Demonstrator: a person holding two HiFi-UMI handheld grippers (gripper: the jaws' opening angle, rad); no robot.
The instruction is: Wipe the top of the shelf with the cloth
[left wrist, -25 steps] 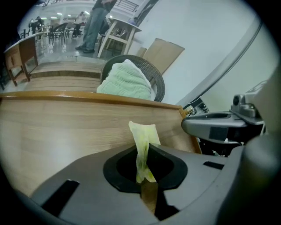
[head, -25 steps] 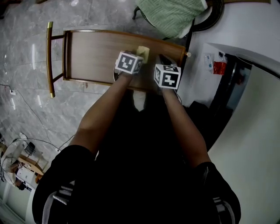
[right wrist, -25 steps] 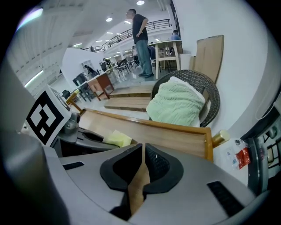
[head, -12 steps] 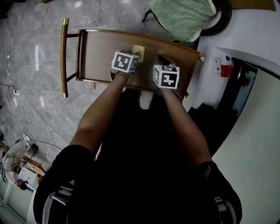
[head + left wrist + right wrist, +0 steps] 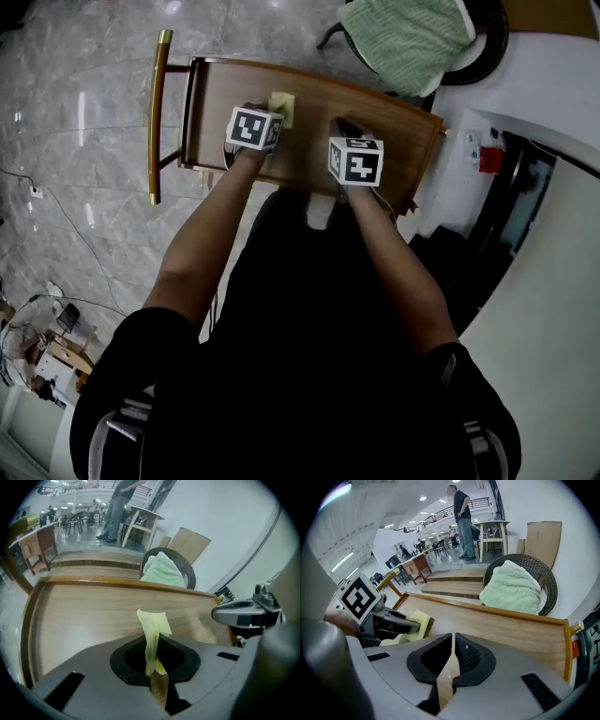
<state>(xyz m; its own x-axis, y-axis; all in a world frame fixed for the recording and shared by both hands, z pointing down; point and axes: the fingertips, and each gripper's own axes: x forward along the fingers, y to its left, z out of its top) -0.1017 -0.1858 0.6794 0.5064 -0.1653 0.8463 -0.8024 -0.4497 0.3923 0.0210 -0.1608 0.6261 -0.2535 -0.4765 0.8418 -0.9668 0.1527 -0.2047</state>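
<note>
For the wipe to be done well, it was judged that the cloth (image 5: 153, 630) should be lowered until a broad part lay flat on the shelf (image 5: 79, 616), then drawn end to end in overlapping passes, with the grip held firm. The left hand-held gripper (image 5: 154, 670) was clamped on the cloth, a narrow yellow fold standing out past the shut jaws. Contact between cloth and shelf could not be told. The cloth was held over the shelf's left half. The right hand-held gripper (image 5: 452, 663) was drawn together on nothing, over the shelf's right half.
</note>
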